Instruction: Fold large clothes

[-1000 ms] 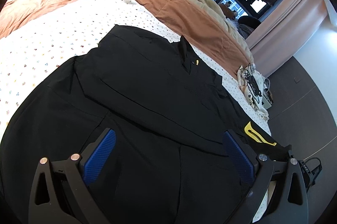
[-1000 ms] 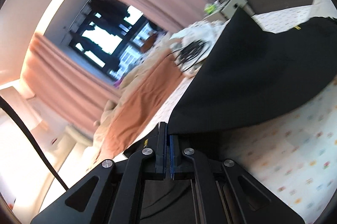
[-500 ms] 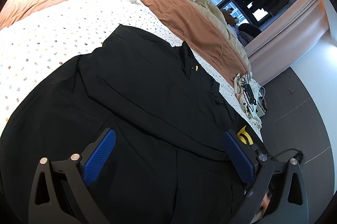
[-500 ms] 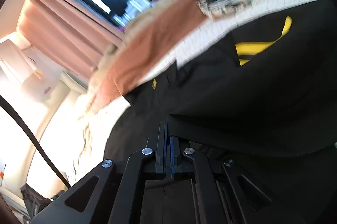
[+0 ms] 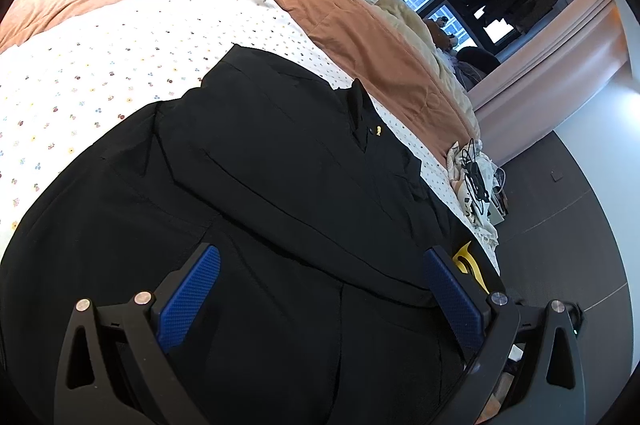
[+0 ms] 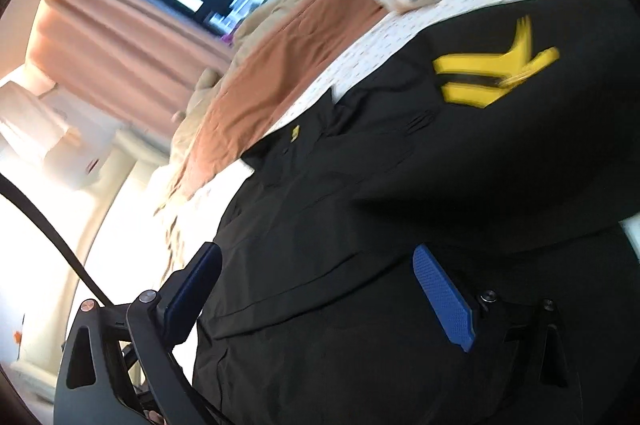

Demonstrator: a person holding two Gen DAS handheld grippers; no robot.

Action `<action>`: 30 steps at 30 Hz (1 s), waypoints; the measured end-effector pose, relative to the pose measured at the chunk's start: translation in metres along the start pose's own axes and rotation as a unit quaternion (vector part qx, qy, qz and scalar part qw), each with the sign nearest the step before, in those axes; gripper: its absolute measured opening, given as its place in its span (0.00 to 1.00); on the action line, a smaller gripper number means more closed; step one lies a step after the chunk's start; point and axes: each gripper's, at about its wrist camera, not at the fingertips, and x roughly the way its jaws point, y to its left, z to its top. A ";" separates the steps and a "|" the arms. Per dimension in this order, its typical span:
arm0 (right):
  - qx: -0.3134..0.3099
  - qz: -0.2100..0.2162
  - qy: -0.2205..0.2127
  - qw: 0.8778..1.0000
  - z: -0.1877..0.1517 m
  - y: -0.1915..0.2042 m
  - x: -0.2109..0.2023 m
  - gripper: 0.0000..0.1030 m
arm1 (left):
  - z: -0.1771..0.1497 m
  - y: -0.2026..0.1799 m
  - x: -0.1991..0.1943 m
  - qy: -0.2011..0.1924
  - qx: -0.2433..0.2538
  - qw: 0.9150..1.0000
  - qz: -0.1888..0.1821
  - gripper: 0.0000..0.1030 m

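A large black garment [image 5: 280, 193] lies spread on the bed, one side folded over the middle. It carries a small yellow mark [image 5: 377, 131] near the collar and a big yellow logo [image 6: 496, 65] on the folded-over part. My left gripper [image 5: 320, 285] hovers open above the garment's near part, blue pads [image 5: 188, 297] wide apart with nothing between them. In the right wrist view my right gripper [image 6: 316, 289] is opening over the same garment [image 6: 400, 205], its pads clear of the cloth.
The garment rests on a white dotted bedsheet [image 5: 100, 49]. A pink-brown duvet [image 5: 352, 25] is bunched along the far side. A pile of cables and cloth [image 5: 476, 181] sits at the bed's corner. Pink curtains [image 6: 120, 37] frame a window; dark floor [image 5: 560, 225] lies beyond.
My right gripper, shut on a flap of the black garment, carried it over the middle, laid it down and opened. The left gripper stayed open and hardly moved.
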 end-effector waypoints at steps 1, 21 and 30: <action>0.007 -0.009 -0.009 1.000 -0.004 -0.006 -0.006 0.93 | 0.000 0.000 0.000 0.000 -0.001 1.000 0.000 1.00; 0.044 -0.093 -0.130 0.986 -0.036 -0.023 -0.031 0.11 | 0.005 0.002 0.001 0.000 -0.013 1.000 -0.005 1.00; -0.048 -0.057 -0.119 0.990 -0.039 0.074 0.015 0.08 | 0.013 0.009 -0.005 0.000 -0.035 0.999 -0.025 1.00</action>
